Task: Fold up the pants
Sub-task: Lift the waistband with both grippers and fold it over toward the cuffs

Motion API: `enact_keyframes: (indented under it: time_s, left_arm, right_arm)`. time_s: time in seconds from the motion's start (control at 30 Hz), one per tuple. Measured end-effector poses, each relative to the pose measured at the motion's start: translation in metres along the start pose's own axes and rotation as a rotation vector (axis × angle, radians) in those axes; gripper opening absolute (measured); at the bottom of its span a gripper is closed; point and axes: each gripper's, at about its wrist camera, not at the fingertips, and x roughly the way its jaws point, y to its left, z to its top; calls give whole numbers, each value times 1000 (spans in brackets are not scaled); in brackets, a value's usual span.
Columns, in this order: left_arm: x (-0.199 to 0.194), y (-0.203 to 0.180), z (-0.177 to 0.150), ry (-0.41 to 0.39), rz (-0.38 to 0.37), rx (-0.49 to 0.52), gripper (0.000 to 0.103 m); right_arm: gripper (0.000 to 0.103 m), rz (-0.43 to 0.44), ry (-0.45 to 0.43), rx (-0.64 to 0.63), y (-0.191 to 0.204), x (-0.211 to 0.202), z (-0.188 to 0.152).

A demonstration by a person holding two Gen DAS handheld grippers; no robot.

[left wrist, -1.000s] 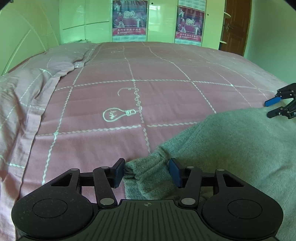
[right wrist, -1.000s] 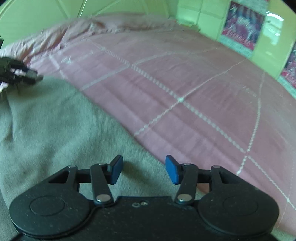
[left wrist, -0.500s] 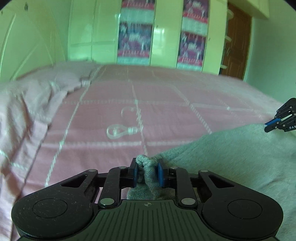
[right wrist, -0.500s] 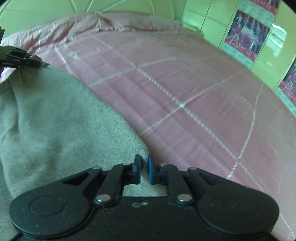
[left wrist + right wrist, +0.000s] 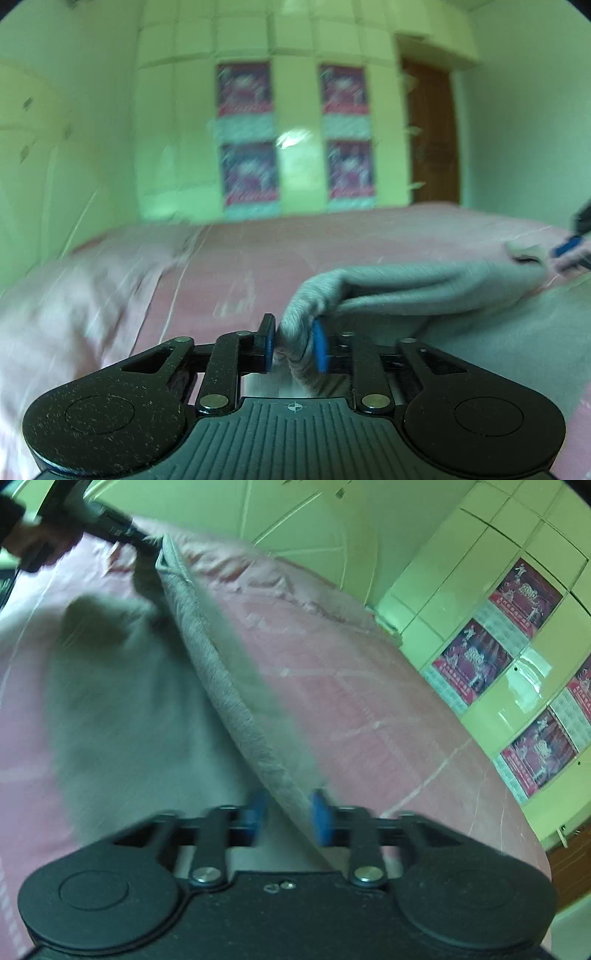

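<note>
We see the grey pants (image 5: 424, 284) lifted off the pink bed (image 5: 258, 266), an edge stretched taut between 2 claws. In the left wrist view, the left claw (image 5: 293, 345) has a bunched corner of cloth between its blue pads, its jaws opening, the cloth against them; a brown door (image 5: 430, 133) shows only here. The right wrist view shows the right claw (image 5: 286, 818) with the fabric's edge between its jaws, also opening, and the posters (image 5: 498, 638) more sharply. Both views are motion-blurred.
</note>
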Motion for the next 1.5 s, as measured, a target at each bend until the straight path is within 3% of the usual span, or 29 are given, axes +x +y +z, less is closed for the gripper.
enact_keyframes:
  time_s: [0.03,0.1,0.13,0.23,0.43,0.67,0.83,0.97,1.0,1.03,1.07,1.1,1.17,1.27,1.33,1.4,1.47,1.5]
  left_arm:
    - [-7,-4,-13,45,34,-66,41]
    - [-19,-12,-35,132,123,-142,46]
    - [-26,-14,-43,151,149,-203,46]
    - [-46,-21,-54,157,194,-361,46]
    - [-55,-35,-50,110,119,-654,46]
    - [-12,-41,-53,128,136,-783,46]
    - [6,-42,-56,135,99,-867,46]
    - [23,-31,-62,152,69,-970,46]
    - [29,-27,-64,157,56,-1002,46]
    - [33,-23,-66,163,46,-1031,46]
    - [39,-21,-66,169,36,-1046,44]
    - [44,-19,-65,178,19,-1035,19]
    - [53,-11,-55,181,-27,-997,18]
    - [36,0,-27,11,-145,-953,18]
    - [23,9,-23,-24,-180,-934,18]
    - [25,13,-40,94,-151,-874,18]
    - [39,11,-71,293,-109,-853,18]
    - [42,9,-87,346,-96,-843,18]
  right_arm:
    - [56,-11,-14,29,17,-10,-13]
    - [48,8,19,159,32,-20,-30]
    - [44,3,41,230,34,-24,-36]
    - [44,-21,24,475,24,-39,-53]
    - [40,-17,-24,926,-30,-39,-88]
    - [38,-31,-21,1071,-51,-6,-93]
    - [41,39,0,1310,-71,33,-103]
    - [44,93,76,1523,-89,72,-117]
    - [39,112,72,1573,-93,78,-123]
    - [11,128,60,1619,-95,83,-129]
    - [0,134,62,1650,-97,86,-134]
    - [0,144,54,1670,-98,86,-138]
    - [0,128,-33,1611,-101,67,-130]
    - [0,79,-230,1425,-100,2,-103]
    - [0,68,-308,1354,-87,-38,-102]
    - [0,101,-274,1327,-62,-48,-114]
    - [1,99,-66,1263,-28,-22,-133]
    - [2,136,62,1292,-16,-1,-146]
